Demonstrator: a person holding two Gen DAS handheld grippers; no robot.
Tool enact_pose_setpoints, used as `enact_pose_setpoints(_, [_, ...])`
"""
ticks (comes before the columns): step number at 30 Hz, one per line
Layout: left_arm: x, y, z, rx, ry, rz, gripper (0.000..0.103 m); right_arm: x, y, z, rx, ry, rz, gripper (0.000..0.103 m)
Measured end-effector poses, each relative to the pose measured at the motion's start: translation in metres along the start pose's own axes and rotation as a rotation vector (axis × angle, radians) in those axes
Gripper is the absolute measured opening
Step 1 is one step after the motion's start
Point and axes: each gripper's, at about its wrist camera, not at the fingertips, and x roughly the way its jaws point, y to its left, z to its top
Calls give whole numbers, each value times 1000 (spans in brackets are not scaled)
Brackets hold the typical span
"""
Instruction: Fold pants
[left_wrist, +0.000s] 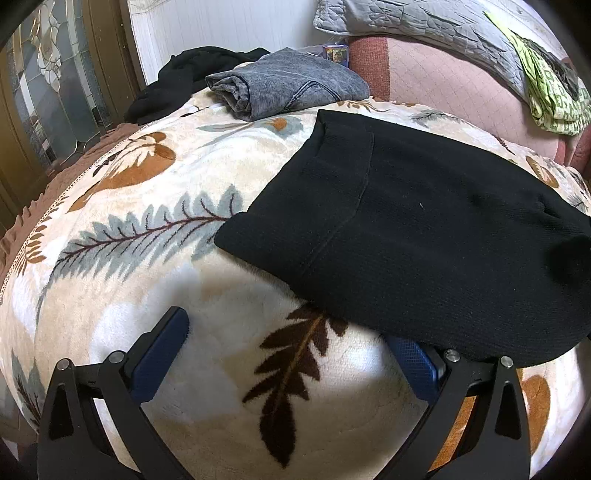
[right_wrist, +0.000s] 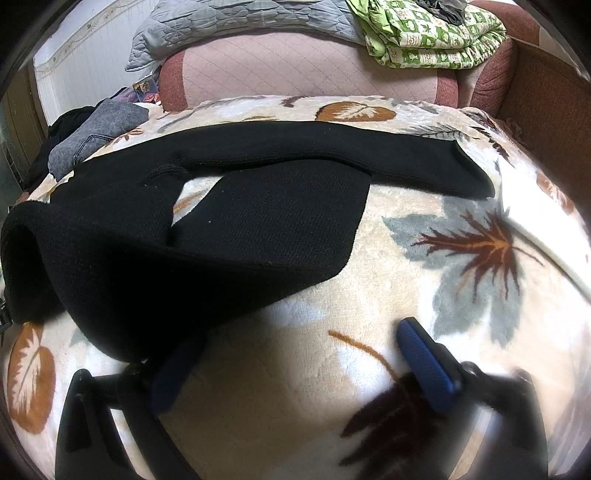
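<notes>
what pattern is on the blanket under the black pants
Cream blanket with brown, orange and grey-blue leaf prints; clearest in the right wrist view.

From my seat the black pants (right_wrist: 207, 221) are the landmark; in front of them the leaf-patterned blanket (right_wrist: 424, 206) lies bare, so I see free passage there for both grippers; right of their leg ends the blanket is open too; behind their waist end folded grey jeans (left_wrist: 284, 83) and a dark garment (left_wrist: 192, 74) block the way; beyond them a pink quilted cushion (right_wrist: 295, 66) rises, with green bedding (right_wrist: 436, 33) on top.
</notes>
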Motion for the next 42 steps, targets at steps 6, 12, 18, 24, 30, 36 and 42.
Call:
enact_pose_setpoints(6, [1, 0, -1, 7, 3, 7, 103, 1, 1, 0, -5, 0, -15, 102])
enact_pose_setpoints(12, [-10, 2, 3, 30, 75, -39, 103, -10, -1, 0, -31, 17, 26, 103])
enact_pose_setpoints(18, [-38, 4, 6, 7, 49, -87, 103, -37, 5, -2, -41, -4, 60, 103])
enact_pose_setpoints(24, [-60, 4, 16, -17, 10, -137, 103, -60, 11, 5, -39, -60, 122, 103])
enact_pose_setpoints(30, [-61, -3, 17, -4, 24, -153, 103, -66, 13, 9, -40, -80, 144, 103])
enact_pose_setpoints(36, [-47, -6, 15, -36, 67, -171, 103, -55, 1, 13, 19, -65, 146, 103])
enact_pose_setpoints(42, [-35, -13, 11, -56, 100, -189, 103, -52, 0, 16, 11, -69, 148, 103])
